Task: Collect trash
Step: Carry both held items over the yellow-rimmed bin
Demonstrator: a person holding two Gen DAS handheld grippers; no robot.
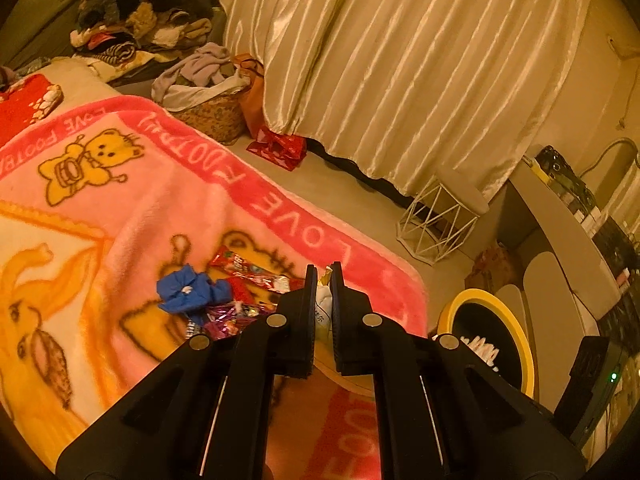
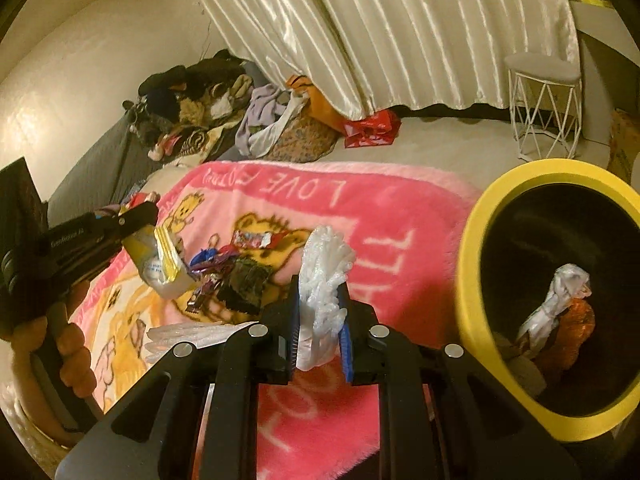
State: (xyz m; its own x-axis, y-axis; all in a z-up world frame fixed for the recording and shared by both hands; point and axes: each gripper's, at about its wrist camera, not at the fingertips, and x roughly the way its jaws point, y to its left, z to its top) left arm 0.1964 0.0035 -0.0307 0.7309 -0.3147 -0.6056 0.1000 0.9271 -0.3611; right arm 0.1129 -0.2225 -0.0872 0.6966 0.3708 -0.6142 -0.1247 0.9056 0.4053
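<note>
My left gripper (image 1: 324,276) is shut on a yellow and white snack packet (image 1: 323,308), held above the pink blanket (image 1: 256,208); the same packet (image 2: 164,260) hangs from that gripper in the right wrist view. My right gripper (image 2: 318,280) is shut on a crumpled white plastic wrapper (image 2: 324,272), left of the yellow-rimmed black bin (image 2: 472,240). The bin (image 1: 524,344) holds a white bag (image 2: 560,292) and orange wrapper (image 2: 576,320). On the blanket lie a blue wrapper (image 1: 188,290), a red wrapper (image 1: 248,272), purple foil (image 1: 228,316) and a dark packet (image 2: 244,284).
A white wire stool (image 1: 444,216) stands by the satin curtain (image 1: 400,60). A laundry basket (image 1: 212,108), a red bag (image 1: 280,148) and a pile of clothes (image 1: 132,12) lie beyond the bed. A white plastic strip (image 2: 192,336) lies on the blanket near my right gripper.
</note>
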